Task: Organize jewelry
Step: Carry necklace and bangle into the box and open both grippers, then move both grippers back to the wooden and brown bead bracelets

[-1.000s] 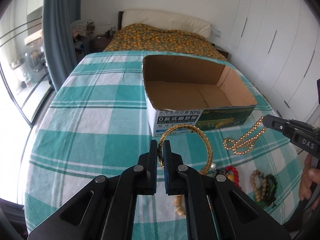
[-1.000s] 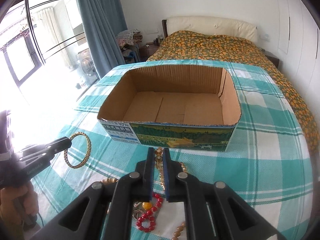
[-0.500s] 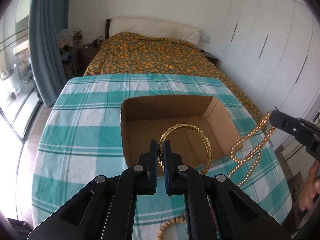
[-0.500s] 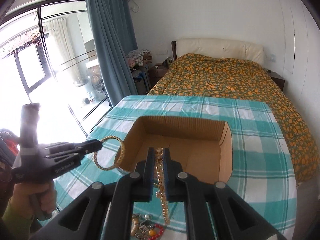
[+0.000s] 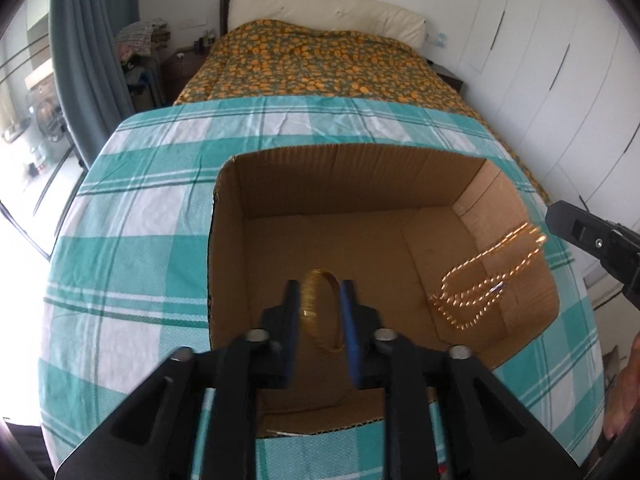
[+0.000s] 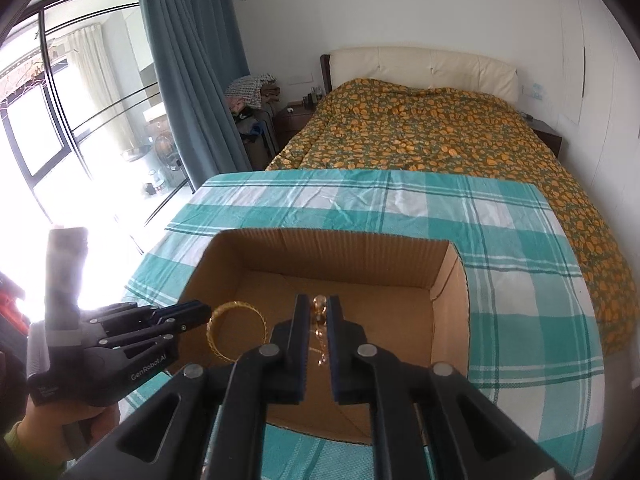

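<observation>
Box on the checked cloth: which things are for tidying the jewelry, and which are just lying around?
For the job:
cardboard box
gold bangle, loose between the opening jaws of the left gripper
gold bead necklace, at the right gripper, whose jaws are opening too

Just lying around:
bed
blue curtain
clothes pile

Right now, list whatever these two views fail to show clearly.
- Gold bangle: motion-blurred between the opening left gripper jaws in the left wrist view; contact unclear.
- Gold bead necklace: streaked by blur; bead detail lost.
- Necklace in the right wrist view: mostly hidden by the opening right gripper.
- Cardboard box: near wall hidden behind gripper bodies.
</observation>
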{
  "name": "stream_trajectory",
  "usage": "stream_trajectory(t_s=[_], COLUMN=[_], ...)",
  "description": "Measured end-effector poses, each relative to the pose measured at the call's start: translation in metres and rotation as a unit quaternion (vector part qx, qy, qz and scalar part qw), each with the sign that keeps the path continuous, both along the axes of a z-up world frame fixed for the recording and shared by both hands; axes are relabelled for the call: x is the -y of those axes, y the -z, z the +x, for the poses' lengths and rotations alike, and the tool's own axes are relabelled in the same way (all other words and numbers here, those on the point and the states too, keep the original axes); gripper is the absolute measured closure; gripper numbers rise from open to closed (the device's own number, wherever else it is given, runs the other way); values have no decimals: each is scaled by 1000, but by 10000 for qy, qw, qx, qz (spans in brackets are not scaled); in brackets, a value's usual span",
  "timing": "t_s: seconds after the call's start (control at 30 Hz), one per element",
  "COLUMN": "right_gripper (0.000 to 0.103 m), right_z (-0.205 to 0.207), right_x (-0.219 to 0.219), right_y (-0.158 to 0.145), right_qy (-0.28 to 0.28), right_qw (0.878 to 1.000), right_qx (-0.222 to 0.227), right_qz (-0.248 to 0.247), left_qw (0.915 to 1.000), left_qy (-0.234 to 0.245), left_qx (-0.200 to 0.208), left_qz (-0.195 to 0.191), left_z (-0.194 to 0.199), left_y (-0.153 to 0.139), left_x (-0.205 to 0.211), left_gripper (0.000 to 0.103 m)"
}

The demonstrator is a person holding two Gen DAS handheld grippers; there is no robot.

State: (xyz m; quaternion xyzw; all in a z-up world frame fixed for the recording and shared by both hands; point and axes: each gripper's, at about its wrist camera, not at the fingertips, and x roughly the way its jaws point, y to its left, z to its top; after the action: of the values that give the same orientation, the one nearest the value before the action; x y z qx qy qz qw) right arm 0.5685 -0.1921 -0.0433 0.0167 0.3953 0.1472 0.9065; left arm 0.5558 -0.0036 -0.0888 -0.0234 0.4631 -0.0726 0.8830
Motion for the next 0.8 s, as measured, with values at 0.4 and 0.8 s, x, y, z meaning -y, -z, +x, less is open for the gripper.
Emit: stream_trajectory(t_s=[0.4, 0.8], right_gripper=[33, 33], right_z=[-48, -142], right_x=[16, 22], right_y=[8, 10], right_qy=[281, 194], right_qw=[9994, 9984], right_qx=[184, 503], right_qz=[-33, -142], left_qw=[9979, 9947], left_qy=[-225, -431], left_qx=[505, 780], left_qz=[345, 521], left_z=[-58, -154], left_y=[-2, -5], left_x=[-4, -14], left_gripper=[7, 5])
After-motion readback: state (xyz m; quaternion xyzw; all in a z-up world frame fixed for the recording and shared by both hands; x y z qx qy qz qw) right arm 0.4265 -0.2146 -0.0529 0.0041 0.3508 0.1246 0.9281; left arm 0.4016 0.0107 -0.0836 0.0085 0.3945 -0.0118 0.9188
